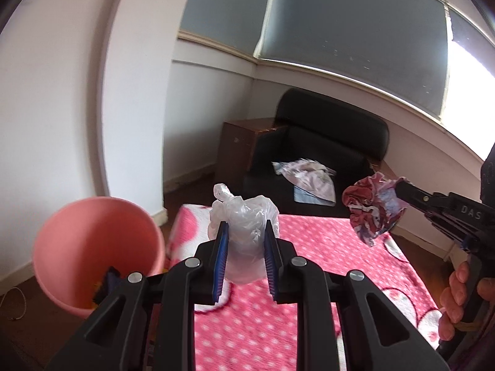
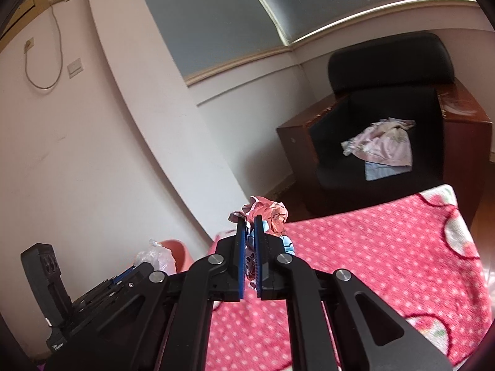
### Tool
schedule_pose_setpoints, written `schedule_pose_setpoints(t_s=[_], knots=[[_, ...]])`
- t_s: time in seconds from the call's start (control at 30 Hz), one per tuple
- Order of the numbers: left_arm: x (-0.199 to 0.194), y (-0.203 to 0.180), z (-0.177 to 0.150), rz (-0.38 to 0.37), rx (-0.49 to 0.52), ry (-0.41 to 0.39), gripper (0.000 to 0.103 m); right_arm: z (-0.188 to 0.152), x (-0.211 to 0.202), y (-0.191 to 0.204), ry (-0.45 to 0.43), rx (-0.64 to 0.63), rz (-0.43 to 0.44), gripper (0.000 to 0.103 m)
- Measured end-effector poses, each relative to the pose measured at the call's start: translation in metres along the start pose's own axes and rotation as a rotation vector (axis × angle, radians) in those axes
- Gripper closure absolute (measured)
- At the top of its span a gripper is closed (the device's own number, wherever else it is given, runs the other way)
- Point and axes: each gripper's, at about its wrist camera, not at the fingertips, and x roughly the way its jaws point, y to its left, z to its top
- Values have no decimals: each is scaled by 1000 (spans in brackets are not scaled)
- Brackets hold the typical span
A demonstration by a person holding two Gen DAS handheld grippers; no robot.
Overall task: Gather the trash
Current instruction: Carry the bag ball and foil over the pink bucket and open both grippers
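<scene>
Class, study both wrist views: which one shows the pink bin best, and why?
The left wrist view: the pink bin shows its open mouth, inner wall and dark trash inside. In the right wrist view only a sliver of its rim peeks out behind the plastic bag.

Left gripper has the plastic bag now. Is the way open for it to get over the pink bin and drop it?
Probably yes. The left gripper holds the tied plastic bag raised over the bed, and the pink bin sits just to its left, mouth open, with nothing seen between them.

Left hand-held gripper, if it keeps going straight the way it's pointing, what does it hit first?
The left hand-held gripper, shut on the plastic bag, points over the pink blanket toward the black armchair. The armchair looks like the first obstacle, though depth is unclear.
</scene>
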Motion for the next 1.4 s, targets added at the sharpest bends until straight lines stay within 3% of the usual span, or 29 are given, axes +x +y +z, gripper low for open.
schedule_pose_setpoints(t_s=[0.5, 0.7, 1.07, 1.4], knots=[[-13, 76, 10, 211, 7, -20, 82, -6, 80, 100, 101, -105, 202, 98], [-14, 107, 6, 293, -3, 18, 81, -21, 115, 132, 172, -122, 252, 98], [-10, 163, -9, 403, -79, 114, 81, -55, 169, 164, 311, -145, 259, 98], [-1, 177, -15, 424, -93, 164, 79, -73, 191, 171, 372, -170, 235, 98]])
